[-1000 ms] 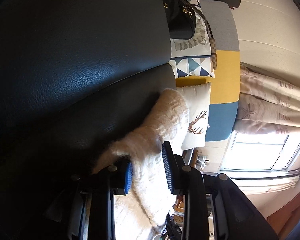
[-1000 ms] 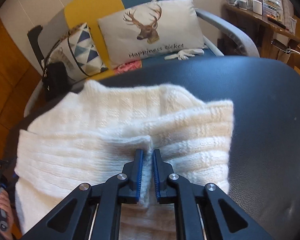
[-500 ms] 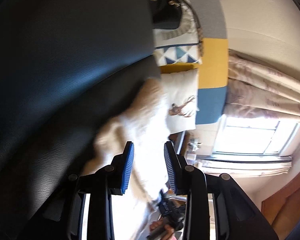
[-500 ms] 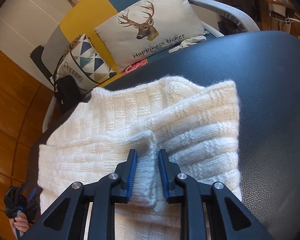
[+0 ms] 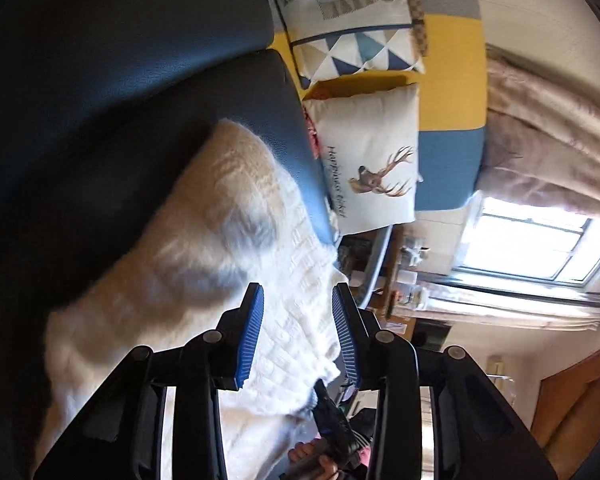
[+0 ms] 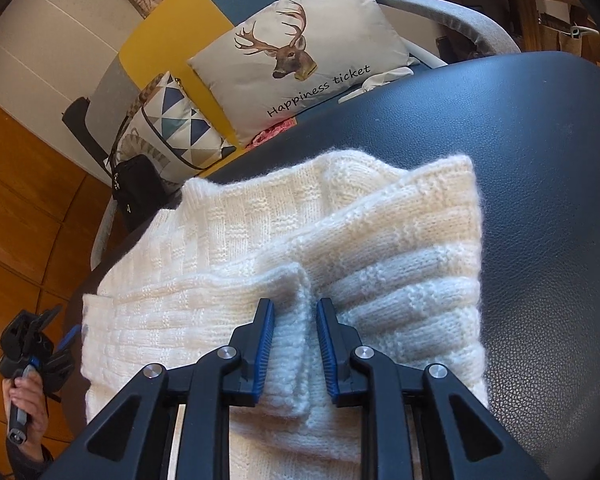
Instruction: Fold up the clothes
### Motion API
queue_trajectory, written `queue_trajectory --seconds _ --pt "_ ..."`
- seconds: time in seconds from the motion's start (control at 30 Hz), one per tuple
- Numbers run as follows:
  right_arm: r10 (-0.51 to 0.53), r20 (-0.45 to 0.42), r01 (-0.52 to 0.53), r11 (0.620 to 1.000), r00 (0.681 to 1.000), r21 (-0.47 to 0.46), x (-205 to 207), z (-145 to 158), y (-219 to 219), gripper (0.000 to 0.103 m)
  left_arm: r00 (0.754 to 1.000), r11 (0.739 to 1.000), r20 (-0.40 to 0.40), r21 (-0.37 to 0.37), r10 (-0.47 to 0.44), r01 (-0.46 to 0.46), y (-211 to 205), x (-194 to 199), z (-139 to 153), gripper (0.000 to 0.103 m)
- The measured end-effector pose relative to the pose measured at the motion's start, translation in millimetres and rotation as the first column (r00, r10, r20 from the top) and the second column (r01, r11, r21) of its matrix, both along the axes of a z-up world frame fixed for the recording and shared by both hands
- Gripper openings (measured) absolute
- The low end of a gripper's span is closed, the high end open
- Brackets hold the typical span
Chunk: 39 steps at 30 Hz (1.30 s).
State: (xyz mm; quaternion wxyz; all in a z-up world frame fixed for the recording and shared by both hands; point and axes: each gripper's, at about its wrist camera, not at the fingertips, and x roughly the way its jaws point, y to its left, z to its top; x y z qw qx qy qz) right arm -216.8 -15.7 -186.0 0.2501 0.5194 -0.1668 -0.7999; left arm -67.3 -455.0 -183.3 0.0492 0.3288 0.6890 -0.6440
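A white knitted sweater point(image 6: 340, 248) is laid, partly folded, on a dark leather-textured bench point(image 6: 548, 168), with one sleeve doubled across the body. In the right wrist view the right tool point(image 6: 294, 340) is held low over the sweater; a raised fold of knit is seen between its blue-padded fingers point(image 6: 265, 344), but the pads are parted slightly and are not pressed on it, so the fold is released. In the left wrist view the left tool point(image 5: 298, 336) is seen with its jaws opening; the sweater point(image 5: 204, 264) lies beyond and below them and nothing is gripped. At the left edge of the right wrist view, the left tool point(image 6: 34, 346) is seen carried in a hand point(image 6: 26, 400) beside the sweater's edge. Behind the bench a sofa point(image 6: 168, 12) is seen, on which a deer-print cushion point(image 6: 300, 52), a triangle-patterned cushion point(image 6: 172, 124) and a black bag point(image 6: 138, 188) are placed.
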Motion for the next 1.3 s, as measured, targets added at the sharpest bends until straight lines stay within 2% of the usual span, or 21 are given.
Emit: queue_trajectory --seconds 0.07,0.1,0.2,0.3,0.33,0.4,0.5,0.57,0.63,0.7,0.73,0.8,0.87,1.0,1.13,1.2,1.23,1.27,1.3 --pt "0.003 -0.002 -0.003 1.000 1.000 0.000 0 0 0 0.022 0.998 1.000 0.053 0.018 -0.018 0.017 -2 -9 -11 0.038" --pt "0.003 -0.003 -0.003 1.000 1.000 -0.002 0 -1 0 0.022 0.997 1.000 0.073 -0.006 -0.014 0.014 -3 -10 -12 0.038" --pt "0.002 -0.005 -0.002 1.000 1.000 -0.010 0 -1 1 0.022 0.994 0.994 0.103 -0.112 0.027 -0.016 -12 -7 -9 0.038" --pt "0.009 -0.018 -0.009 1.000 1.000 0.000 1 0 0 0.022 0.991 0.964 0.119 -0.266 0.057 -0.024 -20 -5 2 0.038" --pt "0.012 -0.022 -0.012 1.000 1.000 0.005 1 0 -1 0.022 0.990 0.952 0.131 -0.305 0.054 -0.011 -22 -5 3 0.034" --pt "0.019 -0.032 -0.018 1.000 0.999 0.013 1 0 -2 0.022 0.992 0.956 0.124 -0.294 0.029 0.009 -25 -3 1 0.034" --pt "0.029 -0.032 -0.028 0.999 0.999 0.030 1 2 -3 0.022 0.996 0.964 0.081 -0.265 0.034 -0.012 -30 7 10 0.034" --pt "0.033 -0.028 -0.032 0.999 0.999 0.036 1 3 -4 0.022 0.998 0.952 0.064 -0.306 0.013 0.007 -36 14 24 0.034" --pt "0.035 -0.023 -0.034 0.999 0.999 0.034 0 2 -3 0.022 0.990 0.900 0.138 -0.424 -0.042 0.097 -38 14 42 0.038" --pt "0.036 -0.021 -0.035 0.999 0.999 0.031 0 2 -2 0.022 0.967 0.837 0.227 -0.502 -0.114 0.217 -37 6 49 0.044" --pt "0.036 -0.020 -0.035 0.999 0.999 0.030 0 1 -2 0.022 0.949 0.811 0.276 -0.515 -0.150 0.278 -35 1 48 0.044" --pt "0.032 -0.018 -0.031 0.999 0.999 0.029 0 1 -2 0.022 0.924 0.781 0.329 -0.517 -0.195 0.349 -31 -4 43 0.044" --pt "0.028 -0.020 -0.027 0.999 0.999 0.027 0 1 -2 0.022 0.913 0.758 0.348 -0.531 -0.214 0.379 -25 -10 41 0.044" --pt "0.025 -0.016 -0.025 1.000 1.000 0.018 0 0 -2 0.022 0.884 0.666 0.397 -0.592 -0.247 0.453 -1 -25 43 0.044" --pt "0.030 -0.013 -0.030 0.999 0.999 0.023 -1 1 -2 0.022 0.836 0.589 0.490 -0.609 -0.247 0.532 14 -41 38 0.044" --pt "0.029 -0.013 -0.029 0.999 0.999 0.023 0 1 -2 0.022 0.824 0.580 0.510 -0.605 -0.245 0.546 15 -47 36 0.044" --pt "0.029 -0.014 -0.028 0.999 0.999 0.023 0 1 -3 0.022 0.820 0.565 0.516 -0.611 -0.246 0.554 16 -48 36 0.044" --pt "0.030 -0.016 -0.029 0.999 0.999 0.025 0 1 -3 0.022 0.817 0.549 0.522 -0.620 -0.245 0.561 18 -48 37 0.043" --pt "0.031 -0.020 -0.031 0.999 0.999 0.029 0 1 -4 0.022 0.811 0.523 0.533 -0.633 -0.241 0.571 20 -48 38 0.030"
